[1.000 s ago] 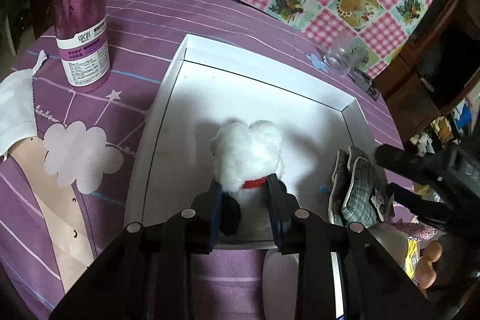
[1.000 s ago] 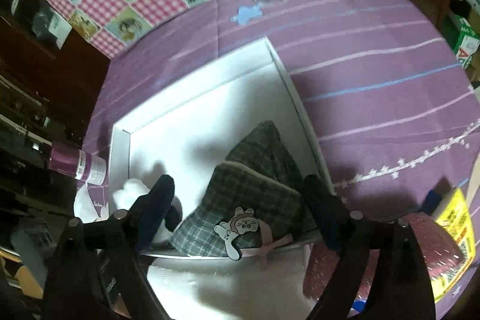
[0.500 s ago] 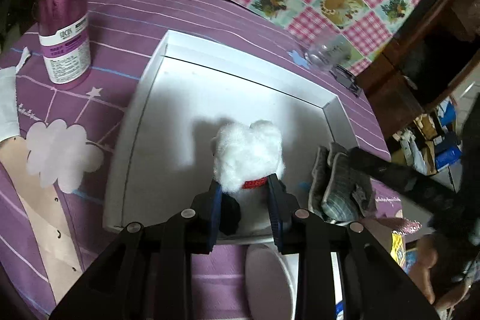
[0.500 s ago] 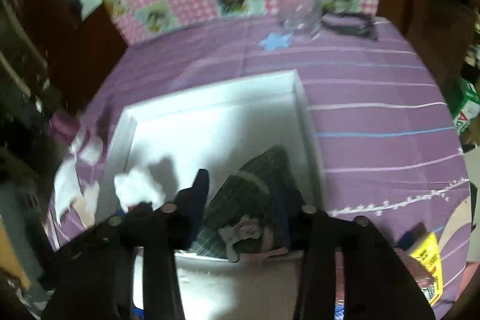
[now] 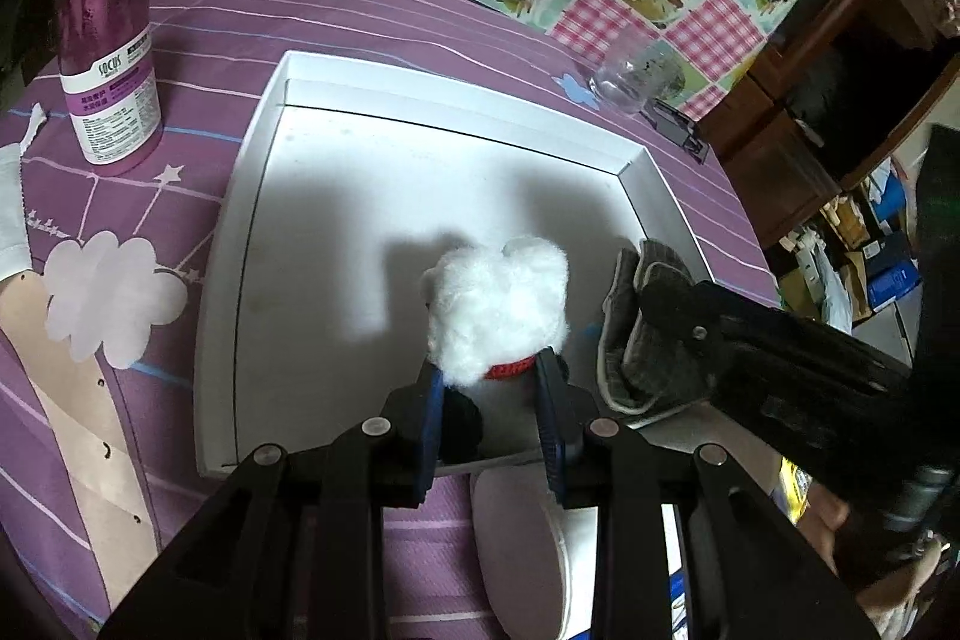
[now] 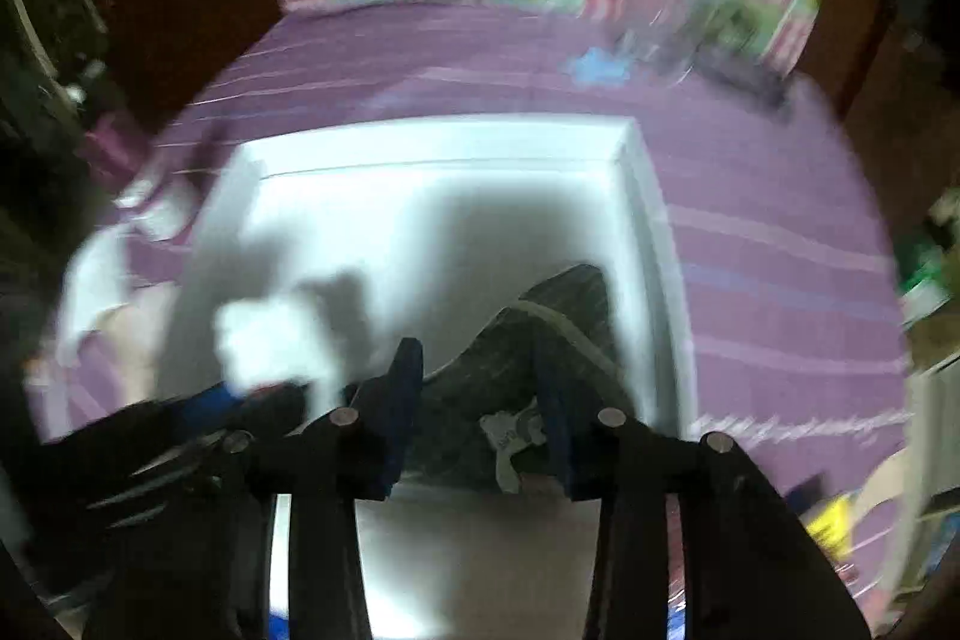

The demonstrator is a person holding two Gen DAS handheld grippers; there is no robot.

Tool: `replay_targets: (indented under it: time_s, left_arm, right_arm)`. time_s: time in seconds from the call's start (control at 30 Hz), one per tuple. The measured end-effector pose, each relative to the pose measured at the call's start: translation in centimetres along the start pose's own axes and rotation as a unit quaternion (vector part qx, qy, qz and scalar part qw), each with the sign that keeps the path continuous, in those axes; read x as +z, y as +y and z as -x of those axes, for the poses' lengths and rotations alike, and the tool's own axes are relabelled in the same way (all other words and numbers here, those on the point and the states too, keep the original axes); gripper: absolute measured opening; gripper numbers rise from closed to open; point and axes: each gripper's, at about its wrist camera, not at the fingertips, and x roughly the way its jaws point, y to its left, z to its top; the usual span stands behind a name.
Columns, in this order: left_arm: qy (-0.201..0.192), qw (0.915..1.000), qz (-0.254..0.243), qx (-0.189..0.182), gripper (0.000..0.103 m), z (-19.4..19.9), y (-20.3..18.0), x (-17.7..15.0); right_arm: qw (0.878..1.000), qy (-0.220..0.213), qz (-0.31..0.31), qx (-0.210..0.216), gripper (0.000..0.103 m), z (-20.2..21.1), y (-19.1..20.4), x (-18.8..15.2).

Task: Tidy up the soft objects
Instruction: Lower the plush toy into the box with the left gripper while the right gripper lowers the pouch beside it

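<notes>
While the left gripper [image 5: 489,388] keeps its narrow hold on the white plush toy [image 5: 501,310] inside the white tray [image 5: 240,232], the right gripper [image 6: 480,400] has just clamped from wide onto the plaid pouch [image 6: 540,334] at the tray's right wall, ready to shift it.

— What do you have over the white tray [image 5: 252,196]?
— Your fluffy white plush toy [image 5: 501,304] with its red collar is upright near the front edge; beside it, at the right wall, your grey plaid pouch [image 5: 645,334] stands crumpled, a small cartoon tag [image 6: 510,436] at its front
</notes>
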Motion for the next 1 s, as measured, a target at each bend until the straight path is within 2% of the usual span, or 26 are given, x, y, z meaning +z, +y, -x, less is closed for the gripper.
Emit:
replay_targets:
  time_s: [0.13,0.27,0.4,0.47,0.5,0.57,0.67,0.73,0.83,0.9,1.0]
  left_arm:
    - [0.001,0.9999,-0.001,-0.010,0.027,-0.1,-0.2,0.0]
    - [0.002,0.9999,-0.004,-0.013,0.027,-0.1,-0.3,-0.1]
    - [0.003,0.9999,-0.001,-0.012,0.027,0.0,-0.3,0.0]
    - [0.004,0.9999,0.004,-0.012,0.027,0.1,-0.1,0.0]
    - [0.004,0.9999,0.007,-0.011,0.027,0.2,0.1,0.0]
    - [0.004,0.9999,0.010,-0.003,0.027,0.3,0.3,0.1]
    - [0.003,0.9998,0.018,0.004,0.027,0.5,0.7,0.1]
    - [0.003,0.9998,0.021,0.004,0.027,0.6,0.8,0.1]
    - [0.001,0.9998,0.017,0.009,0.027,0.6,0.7,0.1]
    - [0.000,0.9998,0.013,0.011,0.027,0.6,0.6,0.0]
    - [0.000,0.9999,0.012,0.012,0.027,0.6,0.5,0.0]
  right_arm:
    - [0.999,-0.001,-0.035,0.020,0.039,-0.6,-1.4,0.0]
    - [0.999,-0.012,-0.034,0.023,0.039,-0.5,-1.6,0.2]
    - [0.997,-0.019,-0.049,0.060,0.040,1.7,-1.9,0.6]
    - [0.997,-0.020,-0.054,0.058,0.044,2.6,-2.2,0.6]
    - [0.997,-0.011,-0.052,0.058,0.053,2.9,-2.2,0.5]
    - [0.997,0.028,-0.042,0.066,0.061,2.7,-2.1,0.5]
    - [0.993,0.066,-0.025,0.092,0.061,2.6,-1.8,0.4]
    - [0.994,0.068,-0.008,0.081,0.061,2.8,-1.1,0.1]
    - [0.997,0.074,0.031,0.018,0.061,1.4,0.3,-0.2]
    - [0.996,0.082,0.040,-0.005,0.060,0.1,0.7,-0.4]
    - [0.995,0.068,0.050,-0.051,0.058,-0.6,0.7,-0.5]
